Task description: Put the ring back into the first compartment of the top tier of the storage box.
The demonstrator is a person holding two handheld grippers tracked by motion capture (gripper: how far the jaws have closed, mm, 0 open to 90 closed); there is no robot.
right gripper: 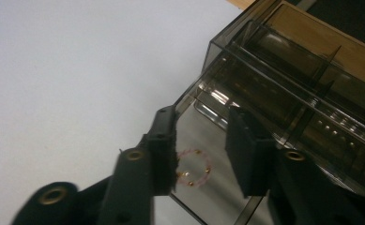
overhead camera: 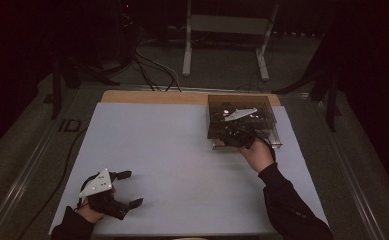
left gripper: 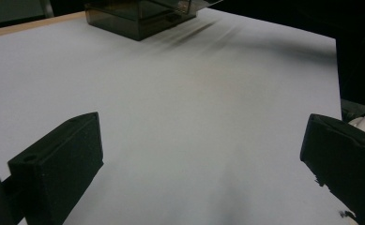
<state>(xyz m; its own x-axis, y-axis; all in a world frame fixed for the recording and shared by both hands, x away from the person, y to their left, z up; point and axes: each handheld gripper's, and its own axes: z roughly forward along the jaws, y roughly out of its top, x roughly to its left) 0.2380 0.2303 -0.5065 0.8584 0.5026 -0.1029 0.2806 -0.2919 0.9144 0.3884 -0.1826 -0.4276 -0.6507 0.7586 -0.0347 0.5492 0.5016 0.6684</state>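
Right gripper (right gripper: pixel 201 150) sits over the near edge of the smoky box (overhead camera: pixel 242 122) at the table's (overhead camera: pixel 172 150) far right. Jaws parted, nothing pressed between them. Just below the gap lies a small bead ring (right gripper: pixel 194 168), pinkish with gold beads, flat on the floor of the box's near compartment. The left jaw's inner edge overlaps the ring's rim in my view; I cannot tell whether it touches.

Key relation: the ring lies straight ahead of and under the right jaws, roughly centred in the gap, a shade toward the left jaw. It is round, so no long axis to line up with. It reads to me as released, or about to be pinched again; I can't tell which.

Left gripper (overhead camera: pixel 124 189) rests at the near left corner of the table, well apart from the box, jaws wide, holding nothing. From its camera the box (left gripper: pixel 138 18) is far off across bare white surface.

Right hand is much the nearer. Any next move on the ring falls to it; the divider walls close by leave little room.
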